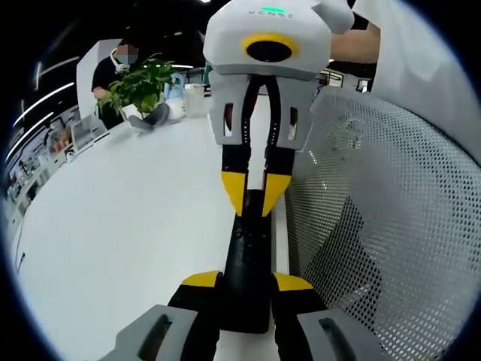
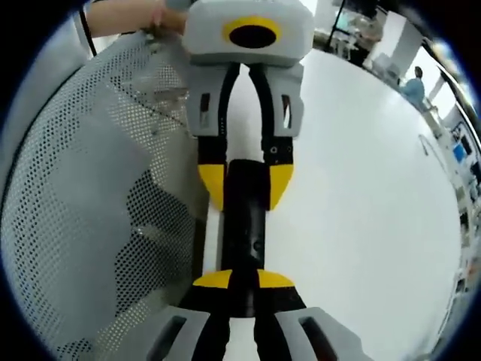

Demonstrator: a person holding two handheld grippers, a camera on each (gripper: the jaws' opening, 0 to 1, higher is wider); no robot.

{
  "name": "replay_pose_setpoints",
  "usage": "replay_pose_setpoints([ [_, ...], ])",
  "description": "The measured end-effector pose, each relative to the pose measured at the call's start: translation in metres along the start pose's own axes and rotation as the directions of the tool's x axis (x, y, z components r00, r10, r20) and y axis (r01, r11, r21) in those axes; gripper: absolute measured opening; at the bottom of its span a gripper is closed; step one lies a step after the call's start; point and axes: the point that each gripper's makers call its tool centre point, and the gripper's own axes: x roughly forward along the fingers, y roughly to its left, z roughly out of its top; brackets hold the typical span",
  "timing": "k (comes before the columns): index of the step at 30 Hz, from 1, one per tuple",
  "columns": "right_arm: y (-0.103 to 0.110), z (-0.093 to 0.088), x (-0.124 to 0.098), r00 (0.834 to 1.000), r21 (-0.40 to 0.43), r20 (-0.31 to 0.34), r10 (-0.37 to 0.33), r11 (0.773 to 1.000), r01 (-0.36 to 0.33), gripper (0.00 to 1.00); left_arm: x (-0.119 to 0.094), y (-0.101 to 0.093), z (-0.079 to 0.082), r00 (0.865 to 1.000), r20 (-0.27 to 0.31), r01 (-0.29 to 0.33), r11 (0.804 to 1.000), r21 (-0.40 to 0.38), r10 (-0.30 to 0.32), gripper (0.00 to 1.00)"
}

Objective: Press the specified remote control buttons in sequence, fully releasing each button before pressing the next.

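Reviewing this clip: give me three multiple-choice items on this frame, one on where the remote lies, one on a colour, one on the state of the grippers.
1. Where does the remote control lie?
A. on the white table, beside the perforated mesh panel
B. inside a drawer
C. on the floor

2. What colour are the jaw tips?
A. red
B. yellow
C. green

3. How do the two grippers stand to the remote?
A. both far off
B. one holds a cup
C. left gripper and right gripper each have jaws either side of an end

Answers: 1 A, table under it and mesh alongside; 2 B, yellow tips in both views; 3 C, each view's jaws flank the black body.
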Motion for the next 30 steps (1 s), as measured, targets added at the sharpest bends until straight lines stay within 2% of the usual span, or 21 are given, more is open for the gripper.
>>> replay_pose_setpoints([
  [2,0.0002,-0.0005,-0.0006,1.0,0.008,0.027,-0.015,1.0,0.015,0.07,-0.0001,0.0001,-0.0001,1.0,0.0,-0.001,1.0,-0.001,0.001,0.25],
  [5,-0.0002,0.0011,-0.0017,0.991,0.043,0.124,-0.052,0.998,0.047,0.07,-0.0001,0.0,-0.0001,1.0,0.0,-0.001,1.0,-0.001,0.001,0.25],
  [7,-0.0008,0.001,-0.0027,0.979,0.094,0.186,-0.078,0.994,0.061,0.07,-0.0001,0.0,-0.0001,1.0,0.0,-0.001,1.0,-0.001,0.001,0.25],
  [8,-0.0009,0.0012,-0.003,0.977,0.103,0.197,-0.083,0.993,0.064,0.07,-0.0001,0.0001,-0.0001,1.0,0.0,0.0,1.0,0.0,0.0,0.25],
  [9,-0.0005,0.0017,-0.0037,0.965,0.096,0.241,-0.101,0.992,0.08,0.07,-0.0001,0.0,-0.0002,1.0,0.0,0.0,1.0,0.0,0.0,0.25],
  [11,0.0,0.0011,-0.0041,0.957,0.11,0.266,-0.113,0.99,0.087,0.07,-0.0001,0.0,-0.0002,1.0,0.0,0.0,1.0,-0.001,0.0,0.25],
  [18,0.0002,0.0027,-0.0043,0.934,0.121,0.329,-0.138,0.987,0.103,0.07,-0.0001,0.0,-0.0002,1.0,0.0,0.0,1.0,0.0,0.0,0.25],
  [21,0.0002,0.0046,-0.0044,0.93,0.111,0.342,-0.138,0.988,0.106,0.07,0.0,-0.0002,-0.0004,1.0,0.0,0.0,1.0,0.0,0.0,0.25],
  [25,-0.0003,0.0067,-0.0038,0.935,0.088,0.334,-0.122,0.991,0.098,0.07,0.0,-0.0003,-0.0003,1.0,0.0,0.0,1.0,0.0,0.0,0.25],
  [30,0.0007,0.0077,-0.0025,0.949,0.05,0.302,-0.093,0.995,0.081,0.06,-0.0001,-0.0004,-0.0004,1.0,0.0,0.001,1.0,0.001,-0.001,0.25],
])
